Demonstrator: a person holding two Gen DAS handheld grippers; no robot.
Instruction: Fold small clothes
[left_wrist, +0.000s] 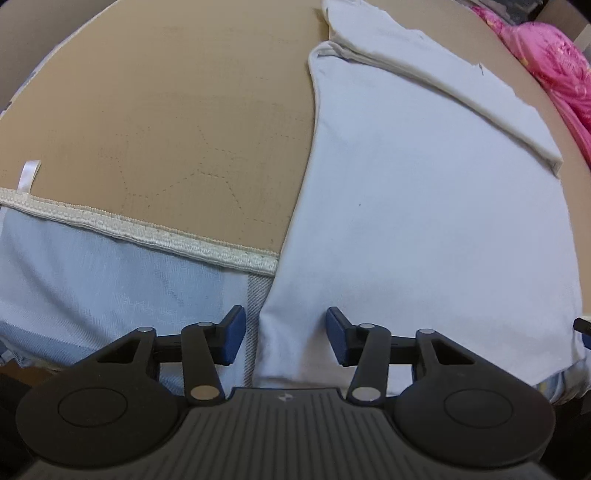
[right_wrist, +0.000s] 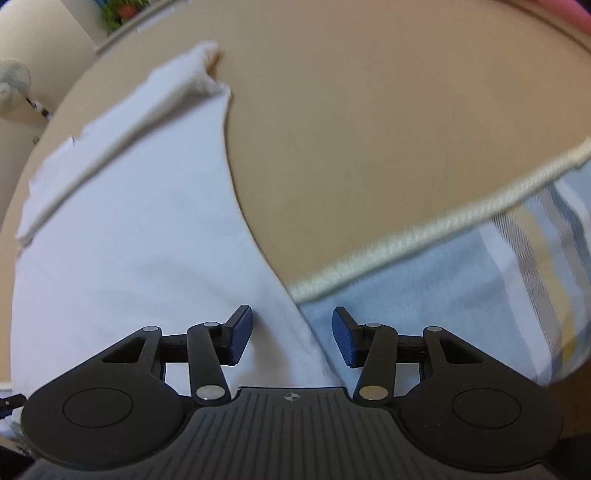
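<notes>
On the tan quilted surface (left_wrist: 166, 110) lies a flat pale white cotton garment (left_wrist: 424, 206), far edge folded; left gripper (left_wrist: 285, 336) and right gripper (right_wrist: 291, 338) stand half-open over its near edges, gripping nothing.

Your left wrist view is sharp and evenly lit by soft indoor light, no glare. Only faint shadows sit under the fingers (left_wrist: 232, 332) on the white cloth (left_wrist: 424, 221). Your right wrist view is motion-blurred, worst along the trim (right_wrist: 424, 229) and the far cloth edge. Both views bend heavily at the edges, with dark corners.
</notes>
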